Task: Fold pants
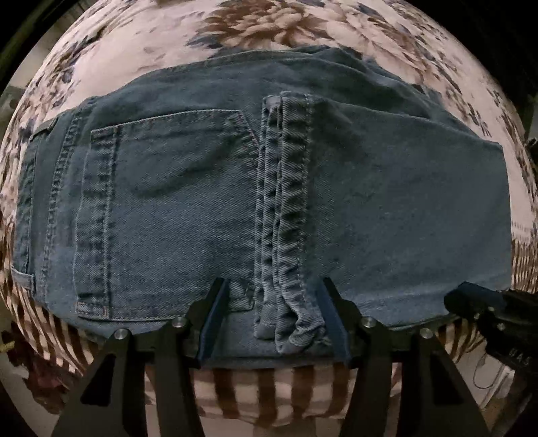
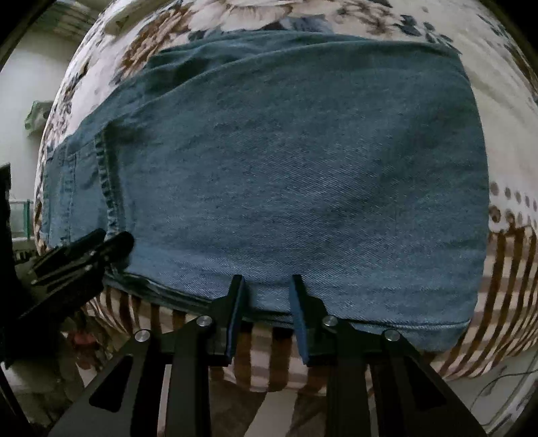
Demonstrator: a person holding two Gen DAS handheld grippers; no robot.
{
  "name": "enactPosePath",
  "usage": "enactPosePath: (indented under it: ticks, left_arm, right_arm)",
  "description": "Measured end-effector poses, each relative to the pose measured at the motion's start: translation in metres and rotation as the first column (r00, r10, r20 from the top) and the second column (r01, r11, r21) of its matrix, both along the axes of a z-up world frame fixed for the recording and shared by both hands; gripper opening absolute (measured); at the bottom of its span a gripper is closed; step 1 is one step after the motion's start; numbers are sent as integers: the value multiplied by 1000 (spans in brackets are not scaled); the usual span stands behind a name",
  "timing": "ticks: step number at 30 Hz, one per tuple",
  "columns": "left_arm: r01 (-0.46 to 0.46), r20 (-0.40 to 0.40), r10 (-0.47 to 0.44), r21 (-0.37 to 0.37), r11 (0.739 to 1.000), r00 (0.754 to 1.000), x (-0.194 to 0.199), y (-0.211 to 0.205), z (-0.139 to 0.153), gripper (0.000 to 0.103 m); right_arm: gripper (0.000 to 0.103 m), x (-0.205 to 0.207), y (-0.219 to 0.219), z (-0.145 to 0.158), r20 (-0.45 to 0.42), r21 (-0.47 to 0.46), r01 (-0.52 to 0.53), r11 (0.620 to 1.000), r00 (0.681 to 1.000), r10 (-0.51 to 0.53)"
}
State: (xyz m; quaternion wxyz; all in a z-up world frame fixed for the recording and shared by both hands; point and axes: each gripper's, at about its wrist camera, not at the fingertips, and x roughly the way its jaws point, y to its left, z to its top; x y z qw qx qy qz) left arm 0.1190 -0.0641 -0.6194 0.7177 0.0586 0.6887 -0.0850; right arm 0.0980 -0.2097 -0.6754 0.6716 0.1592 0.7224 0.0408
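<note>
Blue jeans lie folded on a flowered bedsheet, back pocket up on the left. The leg hems lie across the middle of the stack. My left gripper points down at the near edge with its jaws apart. The hem ends lie between them, and a gap shows at the left pad. In the right wrist view the jeans show plain denim. My right gripper stands over the near folded edge, jaws narrowly apart, with flat cloth under the gap. Each gripper shows in the other's view: right gripper, left gripper.
The sheet's brown-striped border hangs over the bed's near edge below the jeans. Pale floor shows beyond the edge, and a thin cable lies at the lower right. Bare sheet surrounds the jeans at the back and right.
</note>
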Motion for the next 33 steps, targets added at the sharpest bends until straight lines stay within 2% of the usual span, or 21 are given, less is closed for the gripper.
enactPosePath:
  ticks: [3, 4, 5, 6, 7, 8, 9, 12, 13, 16, 17, 18, 20, 21, 23, 24, 27, 29, 31, 32, 33]
  left_arm:
    - [-92, 21, 93, -42, 995, 995, 8, 15, 19, 54]
    - [-141, 41, 144, -64, 988, 989, 10, 25, 28, 60]
    - [-188, 49, 193, -96, 977, 980, 12, 37, 36, 78]
    - [-239, 45, 246, -129, 963, 968, 13, 51, 43, 89]
    - [-284, 40, 293, -148, 947, 955, 14, 64, 47, 99]
    - [-333, 37, 344, -165, 928, 938, 13, 80, 51, 101]
    - [-409, 42, 422, -175, 896, 906, 11, 104, 56, 101]
    - [-562, 47, 578, -182, 807, 815, 2, 155, 56, 101]
    - [-632, 43, 649, -183, 753, 760, -3, 177, 52, 101]
    - [-820, -37, 844, -263, 509, 535, -28, 238, 28, 99]
    - [-845, -61, 869, -275, 459, 491, -28, 241, 18, 91]
    - [-867, -114, 890, -310, 390, 441, -28, 255, 2, 80]
    - [-871, -142, 902, -356, 337, 407, -23, 264, -12, 58]
    - [-860, -120, 905, -384, 337, 408, -19, 265, -11, 51]
    - [-834, -67, 899, -407, 372, 433, -14, 262, 1, 34]
    - [-823, -46, 894, -413, 390, 447, -13, 260, 6, 31]
    - [-752, 63, 853, -442, 489, 518, -13, 245, 32, 26]
    - [-722, 98, 837, -459, 518, 539, -15, 246, 38, 26]
    - [-718, 92, 835, -465, 518, 543, -10, 247, 28, 26]
    - [-726, 75, 842, -470, 502, 534, -6, 249, 20, 33]
    - [-743, 39, 855, -477, 470, 516, -4, 256, 7, 38]
  right_arm:
    - [32, 6, -1, 7, -26, -38, 21, 999, 999, -22]
    - [43, 11, 2, 9, -34, -74, 19, 997, 999, -22]
    - [53, 15, 4, 12, -40, -120, 23, 993, 999, -28]
    - [81, 19, 5, 16, -39, -168, 31, 985, 999, -38]
    - [96, 23, 4, 20, -27, -197, 41, 980, 999, -47]
    - [96, 26, 5, 26, -9, -235, 50, 971, 999, -53]
    - [96, 31, 7, 33, 8, -282, 58, 958, 998, -58]
    - [96, 41, 6, 41, 19, -266, 107, 958, 994, -106]
    - [96, 46, 6, 41, 12, -250, 124, 960, 992, -125]
    - [96, 57, 12, 40, 9, -246, 129, 961, 991, -131]
    - [96, 64, 19, 37, 6, -251, 115, 961, 993, -118]
    - [96, 71, 29, 33, 5, -257, 105, 961, 994, -107]
    - [96, 80, 43, 28, 4, -272, 77, 959, 997, -78]
    - [96, 81, 50, 26, 3, -275, 69, 959, 997, -71]
    - [96, 88, 59, 23, -1, -284, 54, 957, 998, -57]
    - [96, 90, 64, 21, -3, -288, 51, 956, 999, -54]
    - [96, 92, 74, 12, -17, -288, 49, 956, 998, -56]
    - [96, 92, 80, 5, -30, -290, 45, 956, 998, -56]
    - [96, 85, 85, -4, -43, -288, 44, 957, 997, -59]
    - [96, 84, 86, -7, -49, -289, 47, 956, 997, -64]
    - [96, 84, 87, -10, -55, -287, 55, 956, 996, -73]
